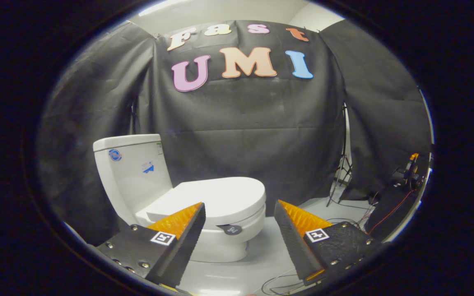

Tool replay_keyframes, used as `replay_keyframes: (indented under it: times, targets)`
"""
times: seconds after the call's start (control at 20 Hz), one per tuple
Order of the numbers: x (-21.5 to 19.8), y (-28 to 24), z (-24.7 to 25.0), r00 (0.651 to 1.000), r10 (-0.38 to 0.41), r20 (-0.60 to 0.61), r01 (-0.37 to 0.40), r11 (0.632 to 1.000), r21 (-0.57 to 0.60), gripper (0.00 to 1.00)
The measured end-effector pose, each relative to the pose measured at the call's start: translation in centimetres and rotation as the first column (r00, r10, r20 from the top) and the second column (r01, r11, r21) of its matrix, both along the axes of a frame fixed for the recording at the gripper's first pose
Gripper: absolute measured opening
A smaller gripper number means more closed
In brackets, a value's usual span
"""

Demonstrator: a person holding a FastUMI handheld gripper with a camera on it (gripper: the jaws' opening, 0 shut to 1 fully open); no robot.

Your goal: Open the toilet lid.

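The gripper [239,213] sits at the bottom centre of the frame with its two fingers spread wide apart and nothing held between them; the left fingertip [196,216] overlaps the near edge of the toilet lid in the view, though whether it touches the lid cannot be told; the right fingertip [282,213] stands clear of the bowl, over the floor [270,255].

The toilet [187,205] fills the lower left and centre of the frame, just ahead of the fingers; its lid [216,197] lies flat and closed on the seat, white and smooth; a small dark tag [232,229] hangs at the front rim below the lid, between the two fingers. The tank [132,172] rises at the left behind the lid, with two small stickers on its side.

Black cloth [241,135] hangs behind the toilet across the middle of the frame; at the right a thin stand [344,164] leans by the cloth — loose cables [344,222] trail across the pale floor toward the lower right, near some dark equipment [405,181].
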State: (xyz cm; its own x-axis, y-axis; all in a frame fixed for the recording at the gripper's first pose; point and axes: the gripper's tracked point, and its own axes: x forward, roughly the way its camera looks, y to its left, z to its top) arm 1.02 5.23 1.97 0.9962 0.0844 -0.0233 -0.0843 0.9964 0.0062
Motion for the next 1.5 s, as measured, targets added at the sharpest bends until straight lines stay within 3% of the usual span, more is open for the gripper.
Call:
replay_keyframes:
  times: [0.35, 0.65, 0.85, 1.05, 1.3, 1.4, 1.5]
  targets:
    - [1.7, 0.7, -0.1, 1.0, 0.005, 0.0, -0.005, 0.999, 0.047, 0.99]
    - [4.6, 0.1, -2.9, 0.991, 0.023, -0.132, -0.008, 0.994, 0.109, 0.99]
    - [6.2, -1.0, -6.0, 0.962, 0.041, -0.271, 0.014, 0.98, 0.199, 0.99]
    - [7.7, -1.5, -9.2, 0.888, 0.074, -0.454, 0.094, 0.936, 0.338, 1.0]
    - [10.2, -1.4, -11.9, 0.828, 0.121, -0.548, 0.195, 0.854, 0.483, 0.99]
    - [10.7, -1.1, -13.6, 0.801, 0.145, -0.581, 0.282, 0.765, 0.579, 0.99]
    - [11.0, -1.7, -14.8, 0.777, 0.165, -0.608, 0.386, 0.638, 0.666, 0.99]
